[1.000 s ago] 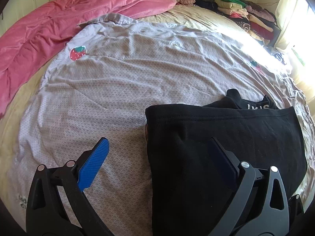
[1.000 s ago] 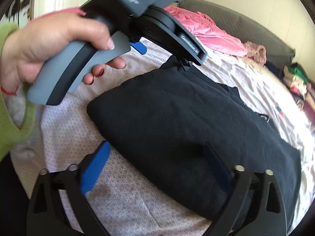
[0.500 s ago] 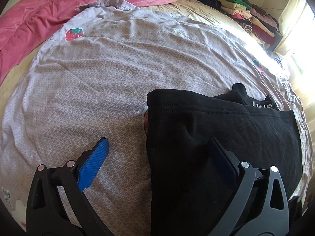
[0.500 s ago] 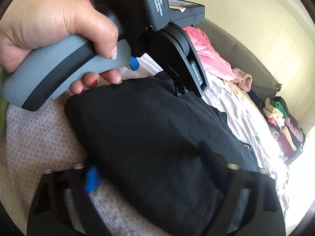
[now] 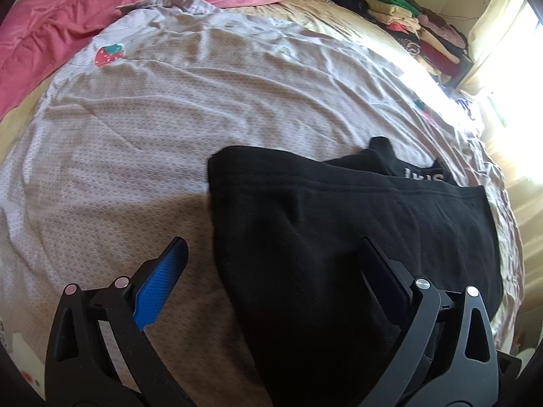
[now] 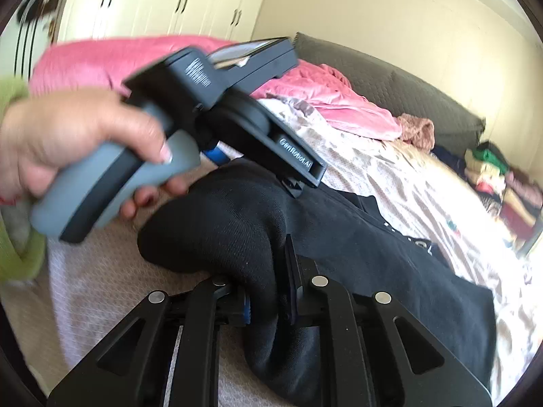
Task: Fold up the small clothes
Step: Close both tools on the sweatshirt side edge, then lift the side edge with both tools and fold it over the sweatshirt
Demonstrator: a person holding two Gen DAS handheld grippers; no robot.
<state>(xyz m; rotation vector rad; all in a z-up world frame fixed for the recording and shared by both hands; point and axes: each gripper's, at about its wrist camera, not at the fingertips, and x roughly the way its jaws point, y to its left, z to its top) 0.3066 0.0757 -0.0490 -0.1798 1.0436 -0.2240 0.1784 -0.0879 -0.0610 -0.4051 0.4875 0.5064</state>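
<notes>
Right gripper (image 6: 271, 291) has just clamped the soft black knit garment (image 6: 373, 254); at ten o'clock, left gripper (image 5: 271, 261) gapes wide.

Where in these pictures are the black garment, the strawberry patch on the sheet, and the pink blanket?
black garment (image 5: 356, 237): left wrist view, middle of its flat top layer.
strawberry patch (image 5: 109, 55): left wrist view, on the red berry.
pink blanket (image 5: 101, 3): left wrist view, on its rumpled middle.

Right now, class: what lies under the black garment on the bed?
The black garment rests on a pale patterned sheet, which shows all around it. A lower black layer with white lettering pokes out at its far edge. The rest underneath is covered.
</notes>
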